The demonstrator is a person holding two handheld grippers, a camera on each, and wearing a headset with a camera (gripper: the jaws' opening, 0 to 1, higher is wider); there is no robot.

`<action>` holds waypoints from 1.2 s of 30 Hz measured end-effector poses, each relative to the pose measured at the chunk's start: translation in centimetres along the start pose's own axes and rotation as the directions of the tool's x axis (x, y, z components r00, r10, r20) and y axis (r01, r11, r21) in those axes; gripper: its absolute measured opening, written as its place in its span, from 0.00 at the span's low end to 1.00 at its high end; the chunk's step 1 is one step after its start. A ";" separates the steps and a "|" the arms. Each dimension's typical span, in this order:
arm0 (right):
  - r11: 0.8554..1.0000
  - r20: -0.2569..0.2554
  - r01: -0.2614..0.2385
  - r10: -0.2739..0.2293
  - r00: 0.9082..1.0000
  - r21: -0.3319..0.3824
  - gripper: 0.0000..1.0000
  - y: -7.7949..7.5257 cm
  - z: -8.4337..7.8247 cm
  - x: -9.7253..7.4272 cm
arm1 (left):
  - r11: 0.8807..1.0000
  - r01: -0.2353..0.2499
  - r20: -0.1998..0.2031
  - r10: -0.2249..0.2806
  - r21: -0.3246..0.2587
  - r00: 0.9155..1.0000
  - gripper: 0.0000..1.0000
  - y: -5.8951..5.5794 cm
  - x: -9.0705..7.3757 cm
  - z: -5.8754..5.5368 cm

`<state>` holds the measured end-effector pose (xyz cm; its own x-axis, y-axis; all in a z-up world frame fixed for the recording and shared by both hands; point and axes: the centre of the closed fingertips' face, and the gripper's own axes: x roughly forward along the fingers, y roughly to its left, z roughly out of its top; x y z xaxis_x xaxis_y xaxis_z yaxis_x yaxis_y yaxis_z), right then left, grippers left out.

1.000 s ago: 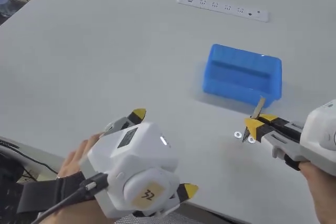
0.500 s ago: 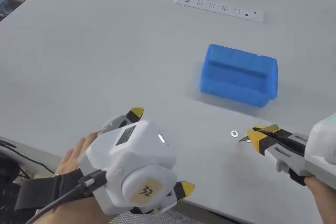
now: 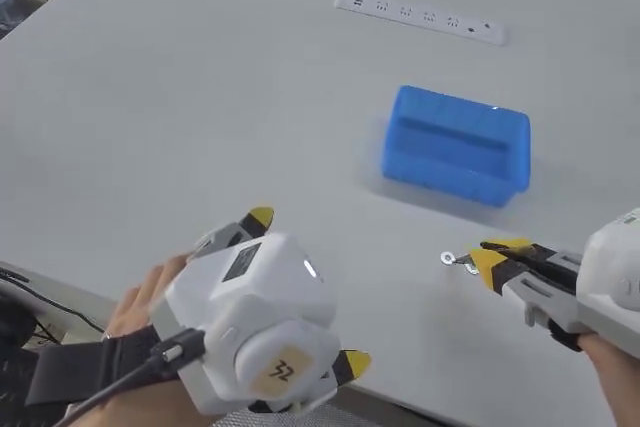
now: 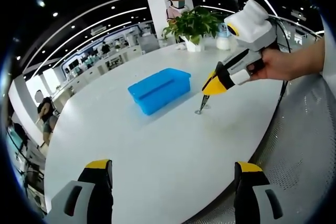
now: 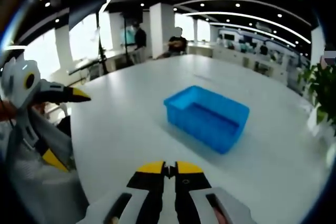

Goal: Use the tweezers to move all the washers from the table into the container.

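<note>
Right tongs (image 3: 490, 252) closed on the tweezers (image 4: 202, 103), which slant down from the yellow tips until their point meets the desk (image 3: 200, 97). A washer (image 3: 447, 258) lies flat near the desk's near edge, just beside that point on the side away from the tongs. A second glint under the tweezers may be another washer but is too small to tell. It cannot be told whether the tweezers grip anything. The container (image 3: 455, 144) stands beyond the washer toward the far edge, open side up, its long axis roughly along that edge. Left tongs (image 3: 308, 289) spread wide and empty at the near edge, well apart from the washer, so the right hand is much the nearer. The pick probably needs only a slight shift of the point onto the washer, then a carry away from the near edge.
</note>
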<state>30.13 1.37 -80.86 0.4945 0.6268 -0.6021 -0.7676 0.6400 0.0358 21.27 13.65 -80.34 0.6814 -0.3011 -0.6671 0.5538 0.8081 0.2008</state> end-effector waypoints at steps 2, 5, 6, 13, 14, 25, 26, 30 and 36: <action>1.000 -0.001 0.000 0.000 1.000 -0.002 0.03 0.0 0.1 0.3 | 1.000 0.000 0.000 0.000 0.001 1.000 0.99 0.0 0.0 0.0; 1.000 -0.008 0.004 -0.004 1.000 -0.008 0.03 -0.1 0.2 0.5 | 1.000 -0.002 -0.003 0.002 0.000 1.000 0.99 0.1 0.0 -0.1; 1.000 -0.009 0.003 -0.003 1.000 -0.009 0.03 -0.1 0.2 0.5 | 1.000 -0.003 -0.005 0.003 0.000 1.000 0.99 0.1 0.0 -0.1; 1.000 -0.034 -0.001 0.000 0.999 -0.016 0.03 -0.1 -0.1 0.7 | 1.000 -0.003 -0.005 0.003 0.002 1.000 0.99 0.0 0.0 -0.1; 1.000 -0.037 0.000 0.000 0.999 -0.016 0.03 -0.1 -0.1 0.8 | 1.000 -0.003 -0.006 0.003 0.003 1.000 0.99 0.0 0.0 -0.1; 0.996 -0.125 -0.016 0.005 0.992 -0.087 0.03 -0.4 0.3 1.4 | 1.000 -0.003 -0.017 0.003 0.005 1.000 0.99 0.0 0.1 -0.3; 0.996 -0.129 -0.018 0.007 0.992 -0.087 0.03 -0.5 0.3 1.4 | 1.000 -0.003 -0.017 0.003 0.006 1.000 0.99 0.0 0.1 -0.3; 0.999 -0.154 -0.023 0.016 0.988 -0.046 0.03 -0.7 0.2 1.4 | 1.000 -0.003 -0.022 0.003 0.005 1.000 0.99 0.0 0.1 -0.4; 0.998 -0.217 -0.056 0.052 0.975 -0.011 0.03 -0.9 0.4 1.6 | 1.000 -0.001 -0.026 0.001 0.008 1.000 0.99 0.0 0.1 -0.4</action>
<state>31.75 2.01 -81.51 0.3537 0.5482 -0.7579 -0.7986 0.5988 0.0604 21.11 13.80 -80.73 0.6694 -0.2867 -0.6853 0.5567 0.8044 0.2073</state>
